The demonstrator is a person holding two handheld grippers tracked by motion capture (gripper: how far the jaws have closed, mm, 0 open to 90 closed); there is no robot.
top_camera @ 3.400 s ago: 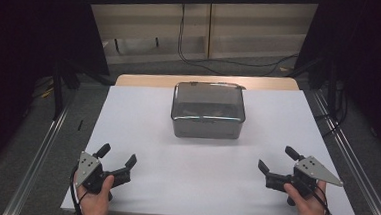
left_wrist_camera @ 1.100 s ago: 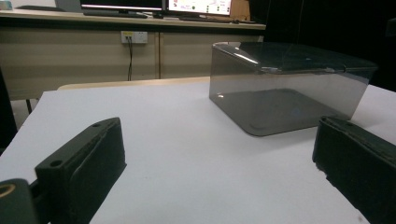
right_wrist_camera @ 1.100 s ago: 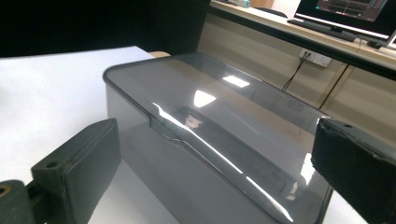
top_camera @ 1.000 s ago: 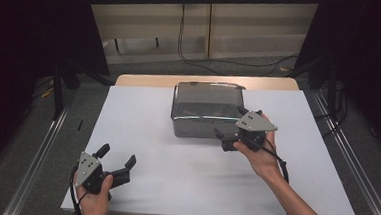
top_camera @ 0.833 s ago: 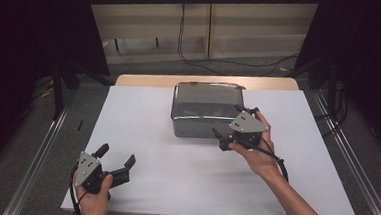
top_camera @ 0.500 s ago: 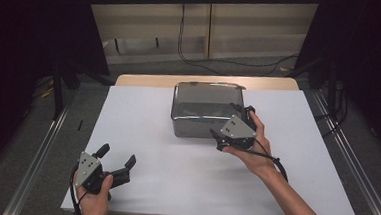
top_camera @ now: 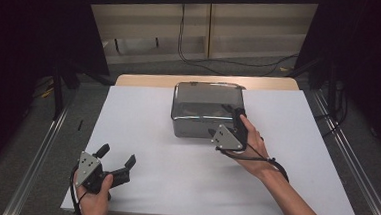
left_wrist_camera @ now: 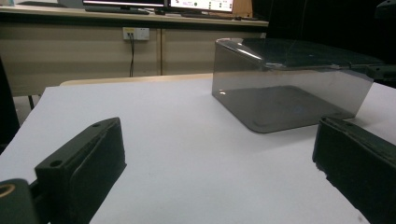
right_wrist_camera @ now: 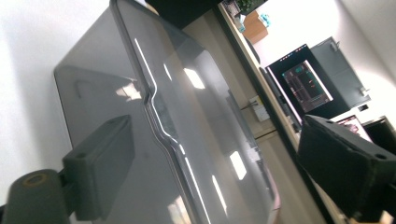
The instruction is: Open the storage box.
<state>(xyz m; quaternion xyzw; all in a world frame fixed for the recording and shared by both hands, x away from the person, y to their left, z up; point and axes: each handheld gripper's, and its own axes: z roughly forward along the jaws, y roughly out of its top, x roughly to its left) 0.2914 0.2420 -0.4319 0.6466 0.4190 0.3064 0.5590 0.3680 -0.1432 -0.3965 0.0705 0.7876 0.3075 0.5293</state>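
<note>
A smoky see-through box (top_camera: 206,101) with a lid stands at the back middle of the white table top (top_camera: 142,119). My right gripper (top_camera: 226,123) is at the box's front right corner, rolled on its side. In the right gripper view the lid's rim (right_wrist_camera: 156,116) runs between the two jaws of that gripper (right_wrist_camera: 215,140); the jaws have just been closing, but the pads stand clear of the box, so it is open. My left gripper (top_camera: 118,154) rests open near the front left of the table, with the box (left_wrist_camera: 289,88) farther off beyond that gripper (left_wrist_camera: 219,154).
Metal rails (top_camera: 40,153) run along both sides of the table. Dark stands and cables (top_camera: 192,47) lie on the floor behind it. Bare white surface spreads between the two hands and left of the box.
My right hand has slid left and a little down along the box's front right corner and rolled, so its grey plate now faces the camera. The left gripper has stayed put.
</note>
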